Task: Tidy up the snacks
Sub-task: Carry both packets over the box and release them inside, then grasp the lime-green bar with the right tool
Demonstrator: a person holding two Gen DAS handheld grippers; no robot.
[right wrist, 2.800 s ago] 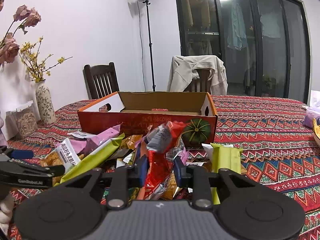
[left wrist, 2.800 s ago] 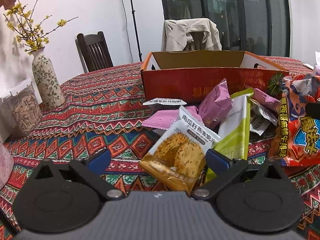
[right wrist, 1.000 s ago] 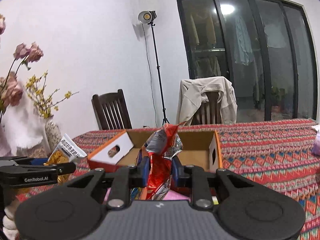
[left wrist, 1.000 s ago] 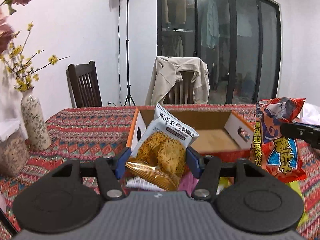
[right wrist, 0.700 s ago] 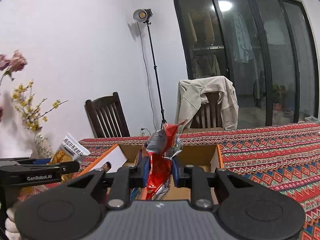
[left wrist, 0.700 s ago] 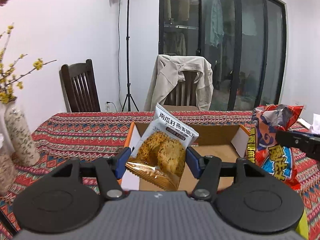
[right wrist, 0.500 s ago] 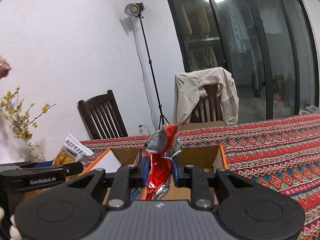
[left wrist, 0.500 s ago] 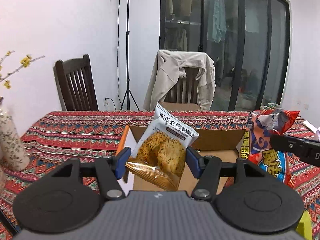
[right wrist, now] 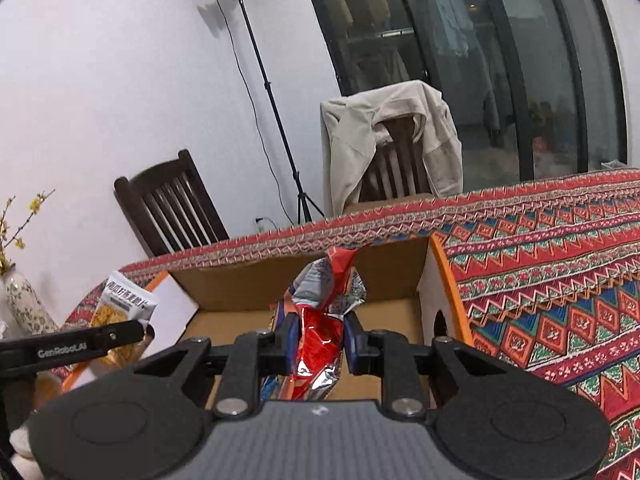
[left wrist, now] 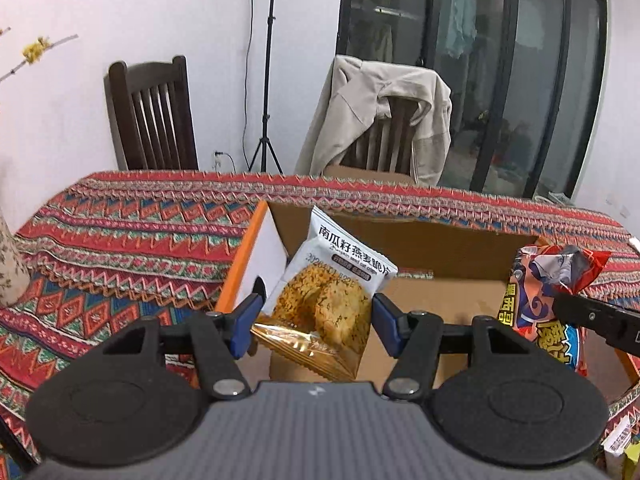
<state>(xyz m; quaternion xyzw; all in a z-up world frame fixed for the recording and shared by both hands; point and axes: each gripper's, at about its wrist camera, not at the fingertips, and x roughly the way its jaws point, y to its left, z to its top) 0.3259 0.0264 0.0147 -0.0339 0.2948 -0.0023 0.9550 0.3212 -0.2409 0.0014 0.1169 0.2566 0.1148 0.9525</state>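
Both grippers have moved from the snack pile to above the open cardboard box (left wrist: 448, 248), left gripper (left wrist: 316, 330) pinching the oat crisp packet (left wrist: 326, 300), right gripper (right wrist: 318, 340) pinching the red snack bag (right wrist: 320, 336), so release into the box appears imminent

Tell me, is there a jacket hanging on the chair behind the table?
Yes, a beige jacket is draped over the back of the chair just beyond the table's far edge.

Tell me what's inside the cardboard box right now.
The box shows bare cardboard floor and walls; no snack is seen lying in it. The cracker packet in the left gripper and the red bag in the right gripper cover part of the floor.
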